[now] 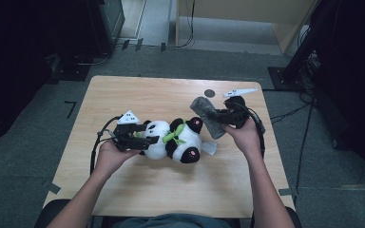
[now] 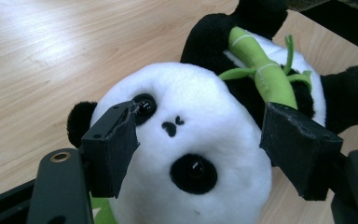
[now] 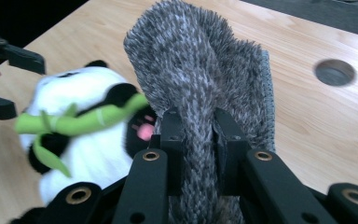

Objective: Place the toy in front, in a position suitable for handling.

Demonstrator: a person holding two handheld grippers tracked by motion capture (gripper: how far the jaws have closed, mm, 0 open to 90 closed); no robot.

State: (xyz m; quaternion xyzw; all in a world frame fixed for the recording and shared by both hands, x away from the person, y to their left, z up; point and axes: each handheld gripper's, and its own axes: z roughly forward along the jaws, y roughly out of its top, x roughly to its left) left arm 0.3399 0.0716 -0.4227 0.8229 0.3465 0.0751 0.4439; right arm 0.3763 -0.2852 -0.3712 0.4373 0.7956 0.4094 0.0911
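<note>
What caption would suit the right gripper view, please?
Right gripper pinching a grey knitted cloth above the table, panda plush alongside.

Plush panda (image 2: pixel 186 135), fuzzy grey knit cloth (image 3: pixel 200 74), matt wood table (image 1: pixel 171 190).

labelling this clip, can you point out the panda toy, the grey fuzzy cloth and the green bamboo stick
panda toy (image 2: pixel 200 116): left gripper view, on its white face.
grey fuzzy cloth (image 3: pixel 191 60): right gripper view, on the upper fuzzy part above the fingers.
green bamboo stick (image 2: pixel 265 74): left gripper view, on the middle of the stalk.
</note>
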